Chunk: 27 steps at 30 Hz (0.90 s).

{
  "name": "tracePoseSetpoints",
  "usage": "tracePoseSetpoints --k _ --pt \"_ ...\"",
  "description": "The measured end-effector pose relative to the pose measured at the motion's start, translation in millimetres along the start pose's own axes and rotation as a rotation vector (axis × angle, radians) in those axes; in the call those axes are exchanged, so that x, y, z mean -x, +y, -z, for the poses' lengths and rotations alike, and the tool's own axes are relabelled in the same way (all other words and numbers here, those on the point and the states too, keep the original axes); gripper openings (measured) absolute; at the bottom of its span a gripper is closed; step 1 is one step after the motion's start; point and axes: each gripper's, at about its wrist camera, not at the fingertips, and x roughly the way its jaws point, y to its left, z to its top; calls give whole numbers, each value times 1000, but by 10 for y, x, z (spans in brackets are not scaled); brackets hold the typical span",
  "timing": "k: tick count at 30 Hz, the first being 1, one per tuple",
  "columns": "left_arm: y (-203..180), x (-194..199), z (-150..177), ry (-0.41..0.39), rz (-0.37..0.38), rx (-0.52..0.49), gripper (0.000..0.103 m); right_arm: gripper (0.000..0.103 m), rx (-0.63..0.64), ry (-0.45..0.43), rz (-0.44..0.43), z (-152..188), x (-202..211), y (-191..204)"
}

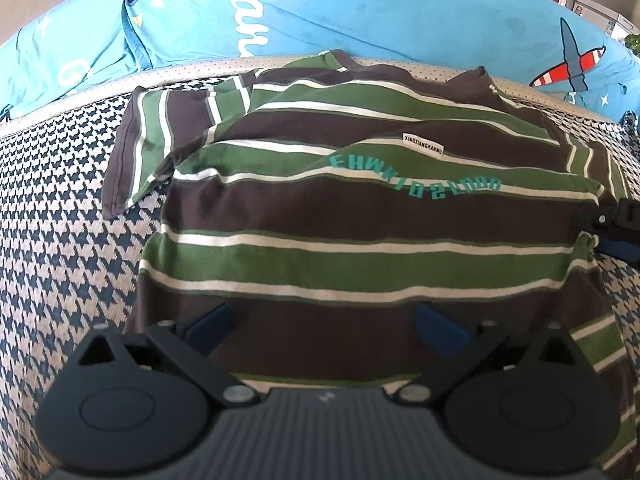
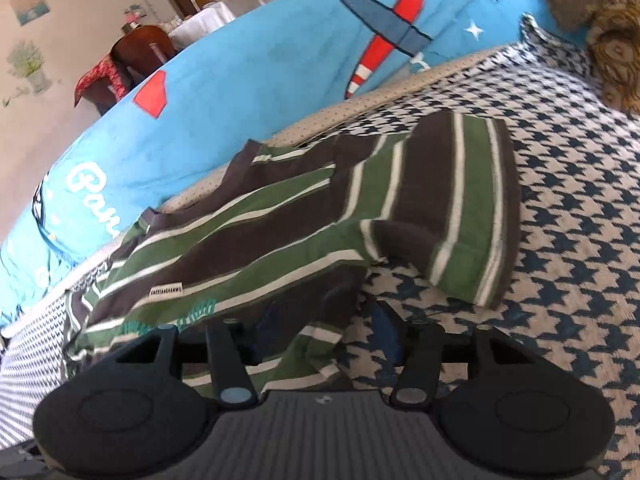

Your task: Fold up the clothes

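Note:
A T-shirt (image 1: 360, 208) in brown, green and white stripes lies spread flat on a houndstooth blanket (image 1: 60, 240), its teal lettering facing up. My left gripper (image 1: 324, 316) hovers open over the shirt's lower part, nothing between its blue fingertips. In the right wrist view the same shirt (image 2: 280, 240) runs off to the left, with one sleeve (image 2: 460, 208) spread to the right. My right gripper (image 2: 326, 328) stands open at the shirt's side edge, which lies loosely between its fingers. That gripper also shows at the right edge of the left wrist view (image 1: 612, 232).
A bright blue quilt (image 1: 360, 12) printed with aeroplanes is bunched along the far side of the blanket. A brown furry object (image 2: 612, 40) sits at the far right corner. Beyond the bed stand a wooden chair (image 2: 136, 52) and a covered table.

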Motion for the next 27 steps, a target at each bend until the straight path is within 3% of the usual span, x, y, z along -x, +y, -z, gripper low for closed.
tracePoseSetpoints --k 4,6,8,20,23,27 --pt "17 -18 5 2 -4 -4 103 32 91 -4 27 82 -25 129" --pt "15 -35 14 8 -9 -12 103 17 110 -6 43 110 -33 147" --pt "-1 -42 26 13 -17 -20 103 11 108 -4 49 120 -24 145" --pt "-102 123 208 39 -12 -101 103 8 91 -56 172 124 427 116" --pt "-129 159 295 44 -21 -128 103 8 92 -24 208 166 432 77" --pt "-118 220 364 40 -16 -148 103 10 79 19 171 168 349 17"
